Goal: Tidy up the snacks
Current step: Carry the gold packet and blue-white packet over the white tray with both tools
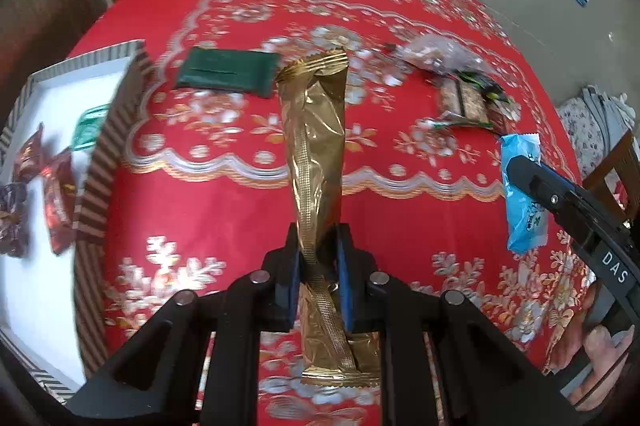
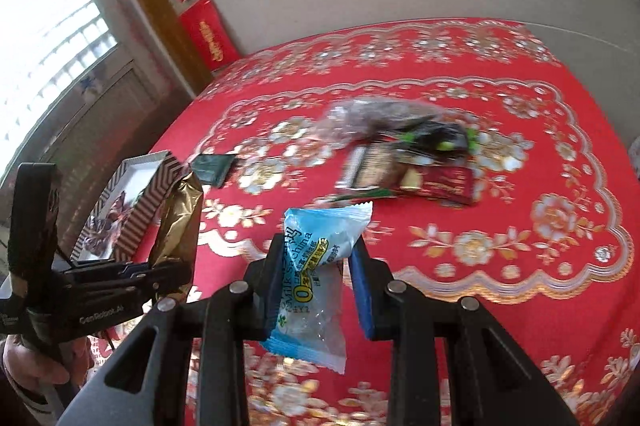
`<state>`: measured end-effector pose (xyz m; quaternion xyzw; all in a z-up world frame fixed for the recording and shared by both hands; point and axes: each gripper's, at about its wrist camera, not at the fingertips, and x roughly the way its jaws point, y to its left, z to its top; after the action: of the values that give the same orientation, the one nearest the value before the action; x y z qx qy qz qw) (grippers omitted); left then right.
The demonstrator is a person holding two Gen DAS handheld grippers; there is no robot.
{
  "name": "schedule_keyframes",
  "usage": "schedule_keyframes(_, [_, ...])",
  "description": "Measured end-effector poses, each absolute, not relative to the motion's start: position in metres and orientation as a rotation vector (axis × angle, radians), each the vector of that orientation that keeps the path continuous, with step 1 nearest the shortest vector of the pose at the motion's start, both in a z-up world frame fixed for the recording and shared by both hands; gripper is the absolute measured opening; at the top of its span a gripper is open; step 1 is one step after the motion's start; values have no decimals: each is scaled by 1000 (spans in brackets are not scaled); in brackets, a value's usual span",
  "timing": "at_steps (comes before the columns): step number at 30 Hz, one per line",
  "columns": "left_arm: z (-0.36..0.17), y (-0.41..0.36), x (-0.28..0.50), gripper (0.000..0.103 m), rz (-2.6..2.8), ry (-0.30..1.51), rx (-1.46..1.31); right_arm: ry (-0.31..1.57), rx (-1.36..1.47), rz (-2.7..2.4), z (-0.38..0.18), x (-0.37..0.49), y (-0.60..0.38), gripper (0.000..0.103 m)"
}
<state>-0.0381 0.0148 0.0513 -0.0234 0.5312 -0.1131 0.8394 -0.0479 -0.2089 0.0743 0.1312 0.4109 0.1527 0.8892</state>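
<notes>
A few snacks already lie in the striped box (image 1: 120, 129); the left gripper (image 1: 318, 250) pinches a gold wrapper (image 1: 316, 129), the right gripper (image 2: 316, 266) pinches a blue candy packet (image 2: 316, 290), and more wait on the desk (image 1: 224, 209).

Both grippers (image 1: 318, 246) (image 2: 316, 262) clamped, pitched downward

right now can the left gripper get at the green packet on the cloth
Probably not yet. The left gripper is shut on the gold wrapper, so its jaws are full. The green packet lies flat in the open beside the striped box, nothing on it, so the way itself looks free.
</notes>
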Motion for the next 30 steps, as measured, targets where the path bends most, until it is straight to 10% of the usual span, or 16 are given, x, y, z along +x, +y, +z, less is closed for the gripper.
schedule_keyframes(30, [93, 209, -61, 18, 96, 910, -62, 814, 67, 665, 118, -18, 23, 30])
